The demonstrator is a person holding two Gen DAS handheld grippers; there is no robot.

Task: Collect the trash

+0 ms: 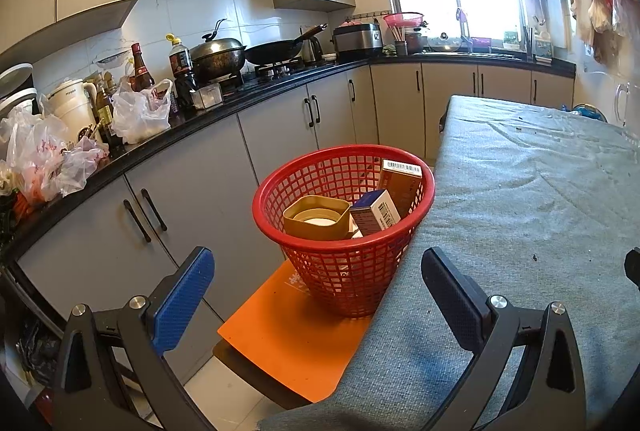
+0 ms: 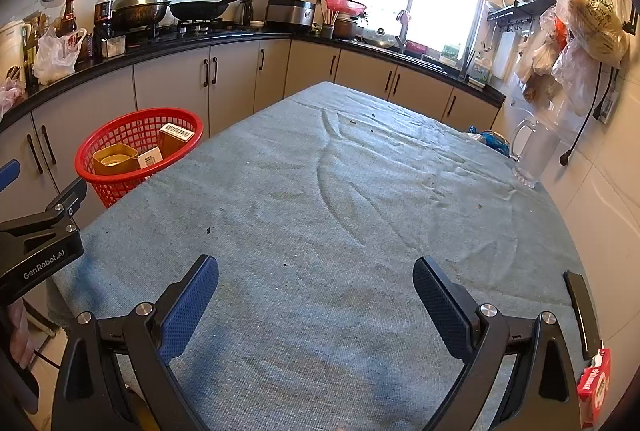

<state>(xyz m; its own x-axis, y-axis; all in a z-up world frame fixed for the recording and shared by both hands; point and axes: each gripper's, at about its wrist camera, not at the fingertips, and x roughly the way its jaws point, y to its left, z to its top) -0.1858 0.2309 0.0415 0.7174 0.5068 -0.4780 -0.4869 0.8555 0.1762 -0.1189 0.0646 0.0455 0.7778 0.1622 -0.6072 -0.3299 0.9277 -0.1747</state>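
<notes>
A red mesh basket [image 1: 344, 231] stands on an orange chair seat [image 1: 288, 335] beside the table's left edge; it also shows in the right wrist view [image 2: 136, 155]. Inside it lie a gold square lid [image 1: 318, 217], a blue-and-white box [image 1: 376, 211] and a brown box [image 1: 400, 183]. My left gripper [image 1: 316, 295] is open and empty, just short of the basket. My right gripper [image 2: 316, 303] is open and empty above the grey-blue tablecloth [image 2: 340, 199]. A red-and-white carton [image 2: 594, 387] lies at the table's near right corner.
A glass mug [image 2: 534, 151] stands at the table's right edge by the wall. A dark flat object [image 2: 580, 311] lies near the carton. A crowded black counter [image 1: 224, 103] with pots, bottles and plastic bags runs along the left. Bags [image 2: 580, 31] hang on the right wall.
</notes>
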